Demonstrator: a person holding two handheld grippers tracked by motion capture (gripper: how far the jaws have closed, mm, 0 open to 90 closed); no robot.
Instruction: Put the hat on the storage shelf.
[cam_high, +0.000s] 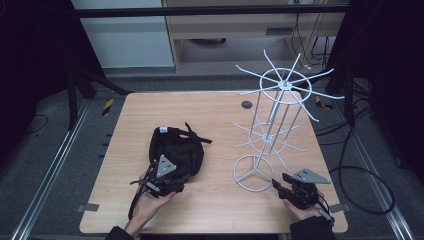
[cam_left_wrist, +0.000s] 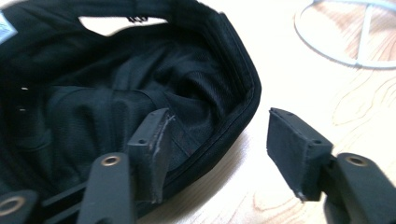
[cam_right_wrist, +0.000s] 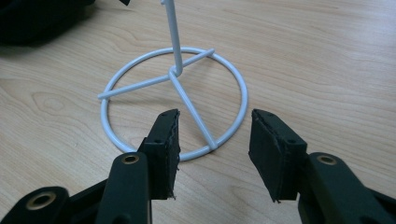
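A person's two hands are reaching in from the six o'clock edge of a pale wooden surface (cam_high: 215, 210), each holding a two-jaw claw. The left claw (cam_left_wrist: 219, 154) is sitting at about seven o'clock on the surface, its jaws standing apart and straddling the near rim of a black cap (cam_high: 176, 150): one jaw is resting inside the upturned cap against its lining, the other is hanging outside over bare wood, so the rim is lying between them, not yet pinched. The cap is lying crown down just beyond that claw, its long axis running from six toward twelve o'clock, straps trailing at the far end. The right claw (cam_right_wrist: 215, 149) is hovering at about five o'clock, jaws apart and holding nothing, pointing at the round base ring of a white wire rack (cam_high: 272, 130), which is standing upright immediately beyond it at about three o'clock. The left hand is clearly nearer the cap; lifting it would probably call for that claw to close first.
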